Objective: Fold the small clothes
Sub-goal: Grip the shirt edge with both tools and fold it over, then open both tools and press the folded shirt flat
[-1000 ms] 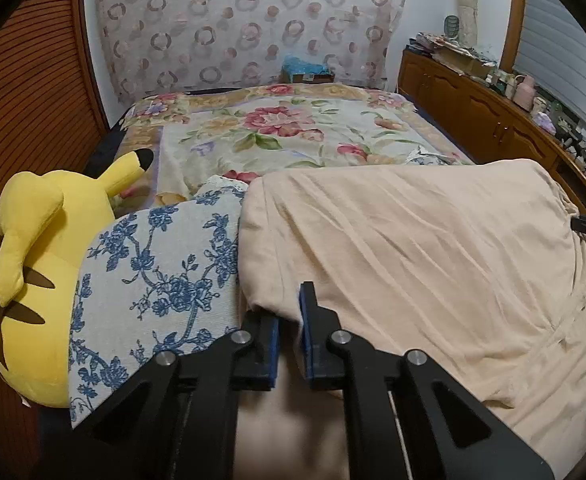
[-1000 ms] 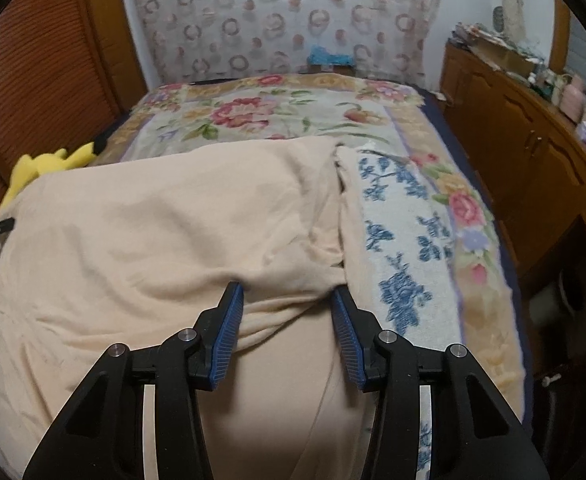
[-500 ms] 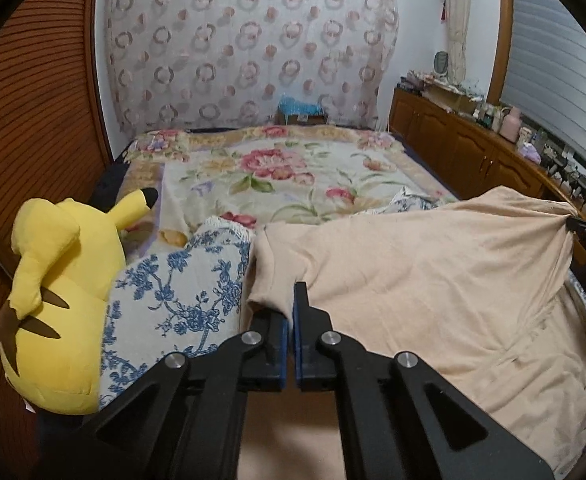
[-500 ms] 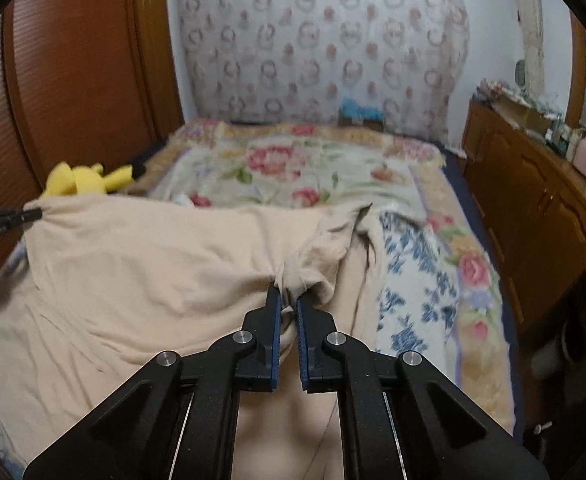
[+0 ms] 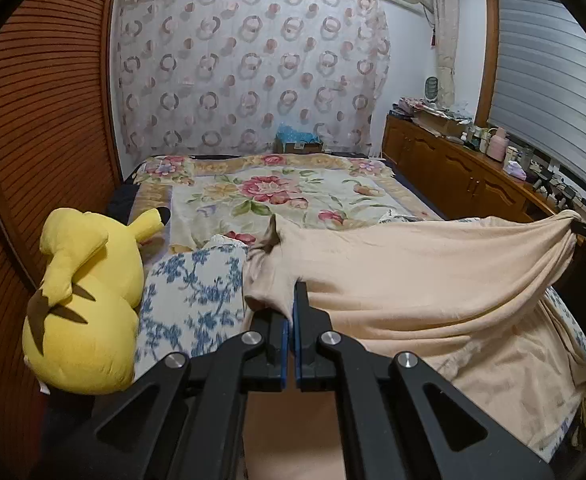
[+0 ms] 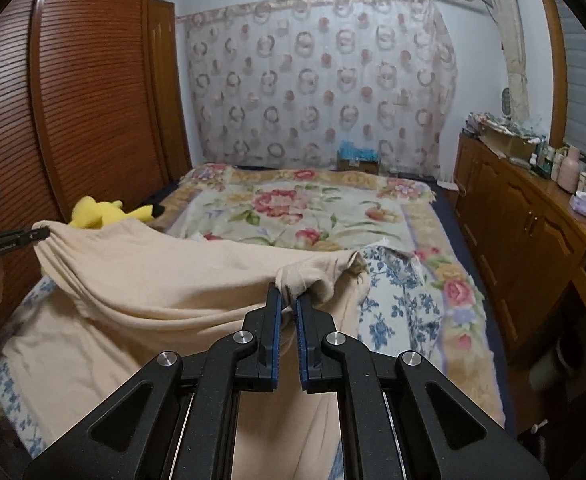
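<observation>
The right gripper (image 6: 288, 304), spread a second ago, now pinches one corner of the beige garment (image 5: 413, 280); the left gripper (image 5: 293, 300) pinches the other. The garment's top edge now hangs lifted, stretched above the bed (image 6: 313, 208), ready for folding.

My two black claws, blue-padded, carry a plain pale peach garment (image 5: 433, 272) over a white cloth with blue flower sprigs (image 5: 191, 300). Bed blanket (image 6: 313, 208): cream, red and pink blooms, green leaves, tan border. Plush toy (image 5: 85, 300) yellow, brown stripes, black ear tip; curtain (image 6: 321, 92) sheer with ring motifs; wardrobe (image 6: 73, 100) reddish-brown.
</observation>
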The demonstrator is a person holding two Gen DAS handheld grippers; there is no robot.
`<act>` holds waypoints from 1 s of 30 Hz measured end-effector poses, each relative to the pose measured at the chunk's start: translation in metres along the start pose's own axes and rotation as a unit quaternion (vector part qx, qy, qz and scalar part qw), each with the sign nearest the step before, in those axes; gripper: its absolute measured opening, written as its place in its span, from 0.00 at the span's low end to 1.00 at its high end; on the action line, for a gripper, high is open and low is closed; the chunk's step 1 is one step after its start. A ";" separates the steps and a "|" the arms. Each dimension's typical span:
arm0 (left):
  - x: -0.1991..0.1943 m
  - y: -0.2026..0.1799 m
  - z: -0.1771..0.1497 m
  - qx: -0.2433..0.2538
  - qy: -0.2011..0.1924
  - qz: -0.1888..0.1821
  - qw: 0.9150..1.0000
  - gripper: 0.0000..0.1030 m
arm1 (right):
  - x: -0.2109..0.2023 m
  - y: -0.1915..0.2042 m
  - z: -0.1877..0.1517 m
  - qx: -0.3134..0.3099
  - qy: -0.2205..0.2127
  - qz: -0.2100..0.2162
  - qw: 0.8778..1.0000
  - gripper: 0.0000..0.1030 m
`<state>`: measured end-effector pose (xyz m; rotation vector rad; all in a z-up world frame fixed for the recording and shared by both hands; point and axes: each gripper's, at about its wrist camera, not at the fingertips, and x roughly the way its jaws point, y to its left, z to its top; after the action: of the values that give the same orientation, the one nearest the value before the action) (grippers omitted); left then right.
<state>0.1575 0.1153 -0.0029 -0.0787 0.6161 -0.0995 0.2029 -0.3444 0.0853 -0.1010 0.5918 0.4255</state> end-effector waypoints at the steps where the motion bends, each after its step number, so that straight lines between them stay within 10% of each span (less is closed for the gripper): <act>1: -0.006 -0.001 -0.004 0.000 -0.001 0.000 1.000 0.00 | -0.007 0.003 -0.004 -0.001 -0.001 0.001 1.000 0.04; 22: -0.097 0.003 -0.091 -0.015 0.013 -0.002 1.000 0.00 | -0.105 0.030 -0.070 0.006 0.006 0.006 1.000 0.04; 30: -0.079 -0.001 -0.129 -0.011 0.075 0.004 0.997 0.02 | -0.083 0.031 -0.116 0.012 0.080 -0.008 0.997 0.11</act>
<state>0.0187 0.1180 -0.0626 -0.0914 0.7683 -0.0914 0.0677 -0.3702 0.0361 -0.1176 0.7537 0.3977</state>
